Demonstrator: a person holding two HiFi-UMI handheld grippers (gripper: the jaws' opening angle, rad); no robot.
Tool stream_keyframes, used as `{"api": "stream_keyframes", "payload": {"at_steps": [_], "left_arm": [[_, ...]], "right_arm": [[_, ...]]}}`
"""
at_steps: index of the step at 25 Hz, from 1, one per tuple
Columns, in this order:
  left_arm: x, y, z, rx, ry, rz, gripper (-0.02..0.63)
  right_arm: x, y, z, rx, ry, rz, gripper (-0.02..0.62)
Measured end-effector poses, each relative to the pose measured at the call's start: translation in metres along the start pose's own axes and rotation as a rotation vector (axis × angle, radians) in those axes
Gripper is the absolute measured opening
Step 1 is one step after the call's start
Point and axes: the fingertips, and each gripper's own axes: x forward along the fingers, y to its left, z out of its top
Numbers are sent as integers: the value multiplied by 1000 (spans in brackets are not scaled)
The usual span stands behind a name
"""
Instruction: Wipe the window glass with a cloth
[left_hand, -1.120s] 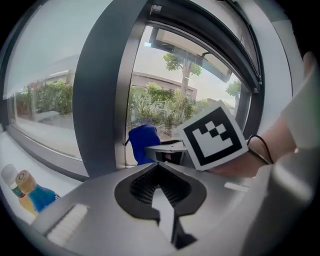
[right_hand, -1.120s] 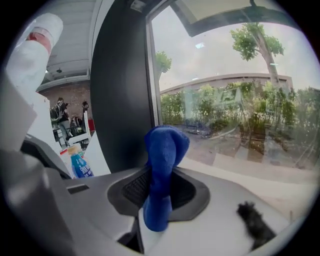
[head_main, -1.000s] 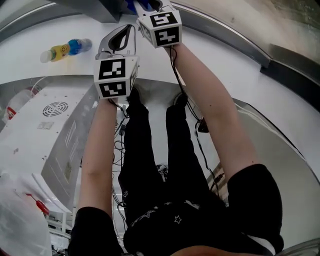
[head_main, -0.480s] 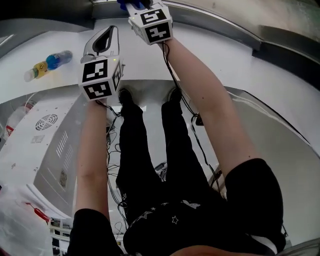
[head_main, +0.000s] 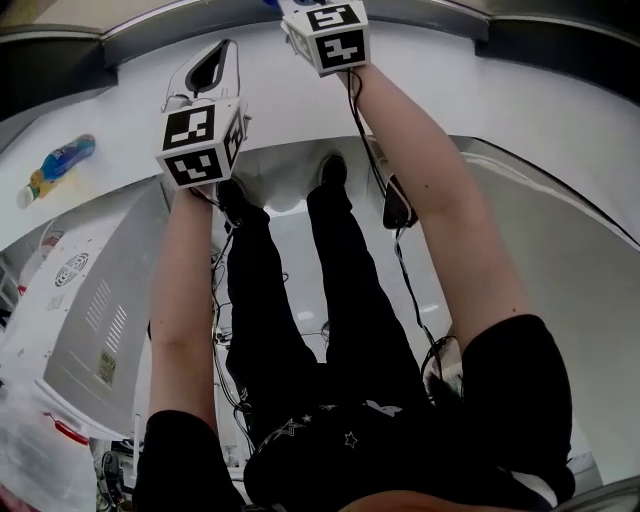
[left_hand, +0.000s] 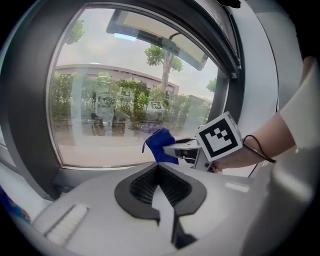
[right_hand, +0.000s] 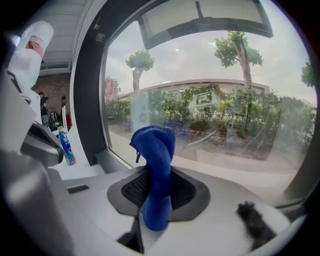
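The blue fleecy cloth (right_hand: 152, 145) stands upright, pinched in the right tool (right_hand: 157, 176) — held up near the large window glass (right_hand: 225, 115), contact unclear. The left tool (left_hand: 160, 174) is beside it — clenched on nothing, facing the same pane.

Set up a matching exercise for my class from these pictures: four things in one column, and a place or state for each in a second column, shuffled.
Things
1. left gripper
2. right gripper
3. bottle
4. window glass

Places or states
A. see-through, with trees behind it
B. jaws together, nothing between them
C. on the white sill, off to the person's left
D. shut on the blue cloth

Pairs: 1-B, 2-D, 3-C, 4-A
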Motion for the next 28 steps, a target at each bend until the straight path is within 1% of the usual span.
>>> {"api": "stream_keyframes", "payload": {"at_steps": [5,11,14,18,23,28], "left_arm": [[38,-50,1,15,24,-36,9],[86,-112,13,63,48,-94,9],[102,-147,18,82,57,-131,9],[126,-191,27,126,71,-192,9],[156,-220,32,153,77,-225,9],[165,-244,39,186,79,-264,9]], "right_arm": [[-46,-84,-34,26,26,-95,87],[-91,-175,-67,66,35,-195,87],[-117,-209,-77,84,35,-237,87],[-147,-256,-96,129,41,-311,88],[-175,-310,-123,231,42,-419,87],[-201,-340,-135,274,41,-500,88]]}}
